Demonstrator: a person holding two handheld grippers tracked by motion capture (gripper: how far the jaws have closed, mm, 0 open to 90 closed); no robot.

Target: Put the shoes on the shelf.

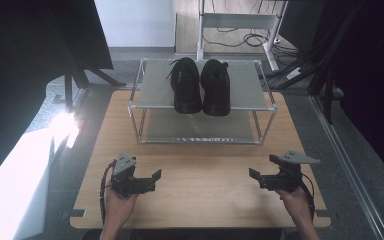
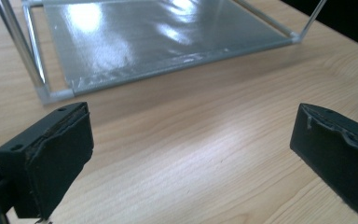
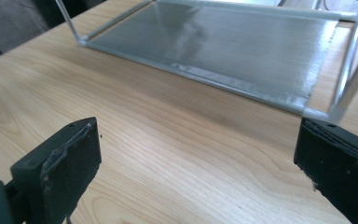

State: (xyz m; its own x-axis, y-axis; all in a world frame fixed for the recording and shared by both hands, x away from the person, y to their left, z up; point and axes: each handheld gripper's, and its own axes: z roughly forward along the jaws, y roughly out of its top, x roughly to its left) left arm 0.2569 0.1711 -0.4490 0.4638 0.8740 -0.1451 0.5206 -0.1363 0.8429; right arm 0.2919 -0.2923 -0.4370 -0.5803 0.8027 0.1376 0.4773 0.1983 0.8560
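Left hand-held gripper (image 1: 156, 176): held over the worktop (image 1: 205, 175), jaws wide apart, nothing gripped | right hand-held gripper (image 1: 254, 176): likewise spread, nothing gripped | shoes (image 1: 201, 86): placed side by side on the rack (image 1: 155, 92) top shelf, well apart from both.

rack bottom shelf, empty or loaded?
Empty. The lower shelf shows bare grey surface; the black shoes sit side by side on the top shelf.

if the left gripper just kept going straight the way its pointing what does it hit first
Probably the rack's near front corner and lower shelf. The left gripper is open, with bare table ahead up to the rack. In the high view it seems angled more sideways, so this is uncertain.
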